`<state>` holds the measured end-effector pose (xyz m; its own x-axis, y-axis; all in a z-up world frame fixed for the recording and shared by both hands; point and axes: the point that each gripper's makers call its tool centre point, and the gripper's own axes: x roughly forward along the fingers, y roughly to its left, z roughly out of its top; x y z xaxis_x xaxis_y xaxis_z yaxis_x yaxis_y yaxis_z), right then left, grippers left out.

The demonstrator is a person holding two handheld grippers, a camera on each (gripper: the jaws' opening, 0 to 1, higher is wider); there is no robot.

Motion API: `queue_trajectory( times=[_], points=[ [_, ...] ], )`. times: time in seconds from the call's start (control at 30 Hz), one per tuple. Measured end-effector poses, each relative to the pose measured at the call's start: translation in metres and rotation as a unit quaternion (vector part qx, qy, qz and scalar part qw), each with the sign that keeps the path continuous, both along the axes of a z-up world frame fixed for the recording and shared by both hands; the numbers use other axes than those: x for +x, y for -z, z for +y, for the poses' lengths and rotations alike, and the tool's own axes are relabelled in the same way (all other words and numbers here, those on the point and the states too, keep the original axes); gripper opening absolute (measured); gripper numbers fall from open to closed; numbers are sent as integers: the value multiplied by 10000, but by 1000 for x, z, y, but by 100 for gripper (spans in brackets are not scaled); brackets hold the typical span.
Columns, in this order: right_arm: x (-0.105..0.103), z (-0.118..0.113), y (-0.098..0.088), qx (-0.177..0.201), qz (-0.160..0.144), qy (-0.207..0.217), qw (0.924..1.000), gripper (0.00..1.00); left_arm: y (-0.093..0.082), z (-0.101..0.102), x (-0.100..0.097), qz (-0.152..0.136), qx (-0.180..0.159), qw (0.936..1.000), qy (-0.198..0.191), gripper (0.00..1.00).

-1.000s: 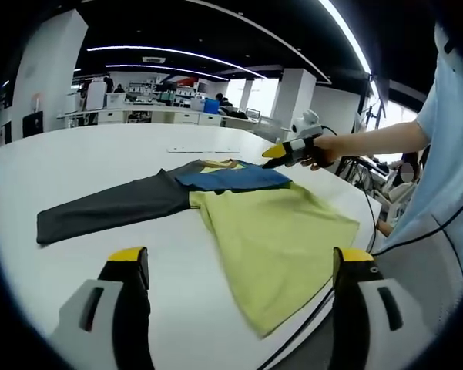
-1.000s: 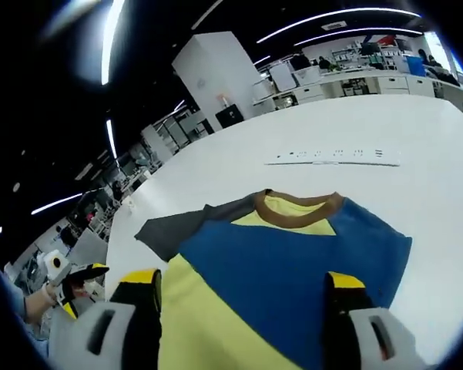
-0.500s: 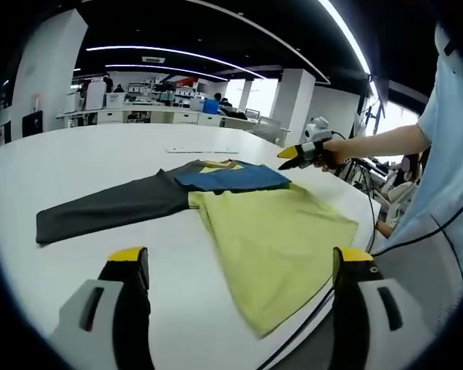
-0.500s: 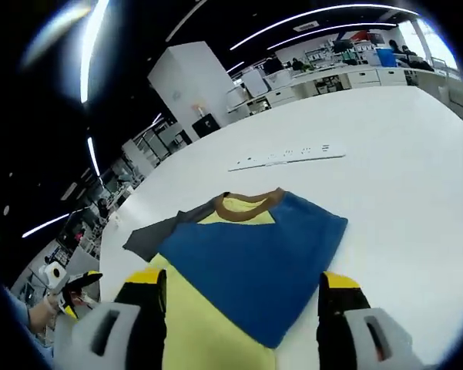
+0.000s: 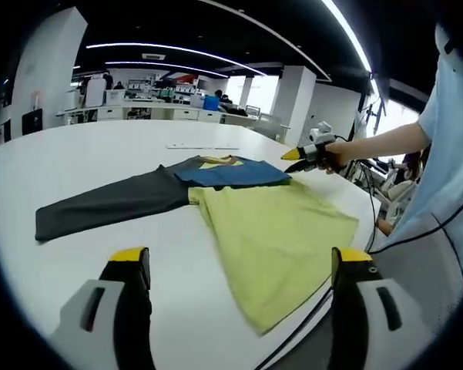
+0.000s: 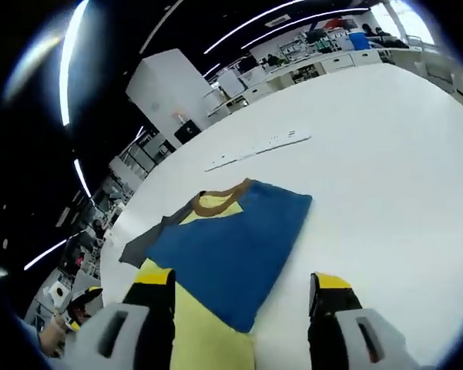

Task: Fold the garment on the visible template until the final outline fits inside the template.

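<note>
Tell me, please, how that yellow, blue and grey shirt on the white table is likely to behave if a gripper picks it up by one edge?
The shirt will probably go limp: it lies flat in thin layers on the table, so it looks floppy and light. The long grey sleeve would likely trail and drag. On that smooth top it may slide rather than stay put when pushed.

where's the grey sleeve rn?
Left gripper view: the grey sleeve lies flat on the white table, stretching left from the shirt's blue panel.

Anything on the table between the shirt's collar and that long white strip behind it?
No. In the right gripper view only bare white table lies between the shirt collar and the white strip.
</note>
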<state>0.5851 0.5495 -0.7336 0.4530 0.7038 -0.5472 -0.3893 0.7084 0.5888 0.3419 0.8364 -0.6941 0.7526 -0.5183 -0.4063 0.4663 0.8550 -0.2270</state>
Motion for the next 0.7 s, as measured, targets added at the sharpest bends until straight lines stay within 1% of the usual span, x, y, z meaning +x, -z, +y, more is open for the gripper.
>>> queue_trajectory(
  times=[0.07, 0.13, 0.2, 0.23, 0.33, 0.43, 0.53, 0.63, 0.67, 0.7],
  points=[
    [1, -1, 2, 98, 141, 134, 9998, 57, -1, -1, 0, -8, -14, 10000, 3, 95],
    [0, -1, 3, 240, 286, 181, 9991, 48, 0, 0, 0, 3, -17, 10000, -1, 95],
    [-1, -3, 8, 177, 350, 169, 9991, 41, 0, 0, 0, 22, -19, 10000, 2, 95],
    [0, -4, 9, 153, 336, 183, 9992, 37, 0, 0, 0, 24, -13, 10000, 6, 95],
    [-2, -5, 13, 241, 537, 284, 9979, 30, 0, 0, 0, 28, -21, 10000, 3, 95],
    [-2, -4, 15, 279, 614, 334, 9972, 23, 1, 0, 0, 40, -19, 10000, 2, 94],
    [0, -3, 17, 278, 624, 387, 9969, 16, 2, 0, 0, 48, -16, 10000, 12, 94],
    [2, -3, 17, 277, 638, 470, 9965, 3, 2, 0, -1, 64, -10, 10000, 17, 94],
    [4, -4, 17, 226, 581, 475, 9969, 0, 2, 0, -1, 64, -11, 10000, 14, 94],
    [5, -5, 18, 173, 542, 467, 9973, 0, 2, 0, 0, 64, -13, 10000, 11, 94]
  ],
)
